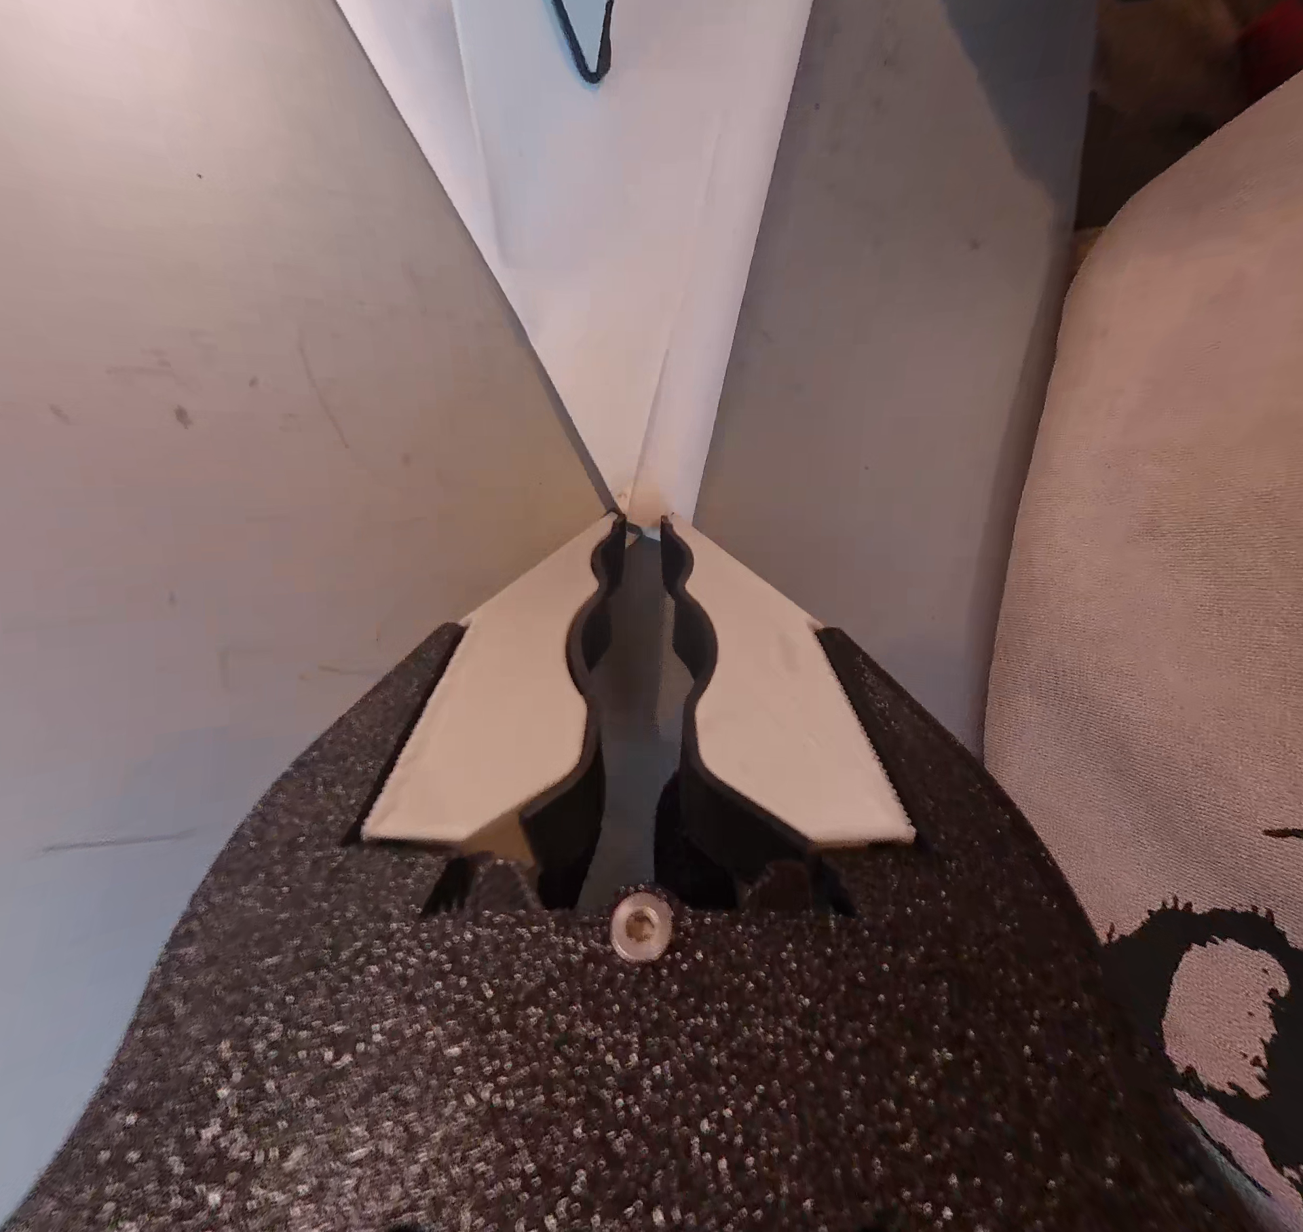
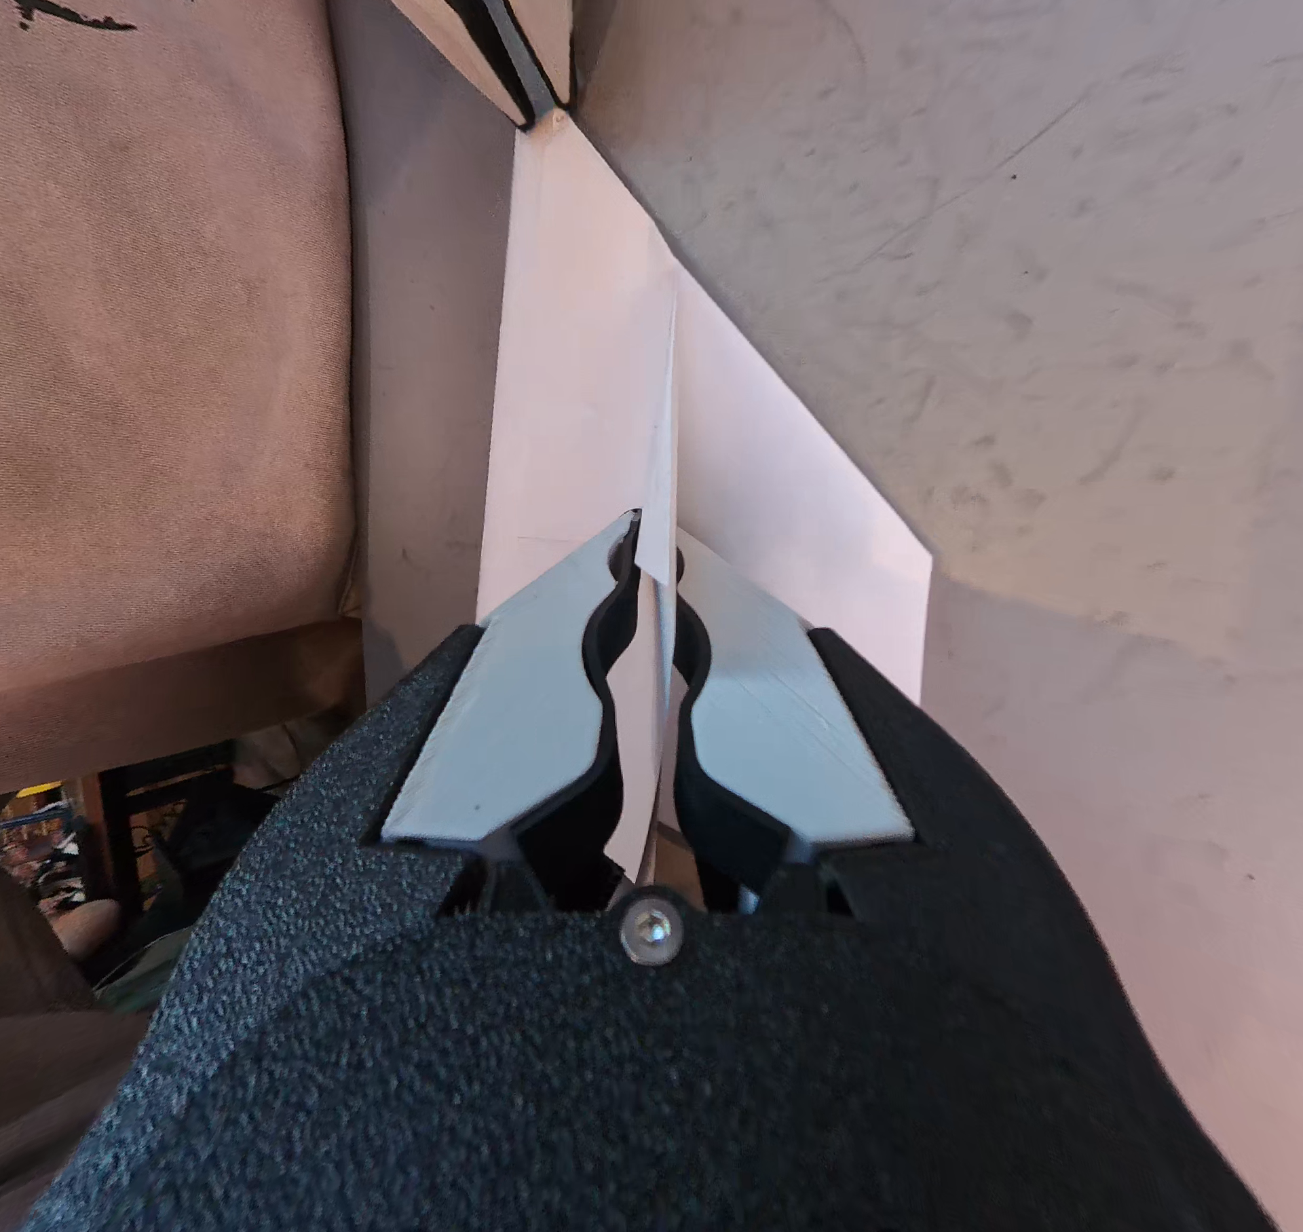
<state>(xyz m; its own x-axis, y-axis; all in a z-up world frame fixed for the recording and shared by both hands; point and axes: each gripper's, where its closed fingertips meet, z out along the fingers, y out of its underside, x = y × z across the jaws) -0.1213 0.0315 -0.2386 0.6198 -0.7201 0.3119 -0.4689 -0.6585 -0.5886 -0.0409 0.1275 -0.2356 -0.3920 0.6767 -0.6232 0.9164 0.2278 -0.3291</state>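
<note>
Two grippers are seen pinching one folded white paper (image 1: pixel 599 267) over a scuffed pale table (image 1: pixel 211 352). At centre frame of the left wrist view, the left gripper (image 1: pixel 643 525) is closed on the paper's pointed tip, with beige printed fabric (image 1: pixel 1163 563) at right. In the right wrist view, the right gripper (image 2: pixel 657 528) is clamped on the paper's upright central fold.

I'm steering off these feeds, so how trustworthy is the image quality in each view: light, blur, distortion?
Left wrist view: sharp on the left tongs pinching the folded white paper; wide-angle bending at the edges; a soft shadow right of the paper on the grey table.
Right wrist view: right tongs crisp, pinkish light on the paper, top corner with the other tongs smeared.
</note>
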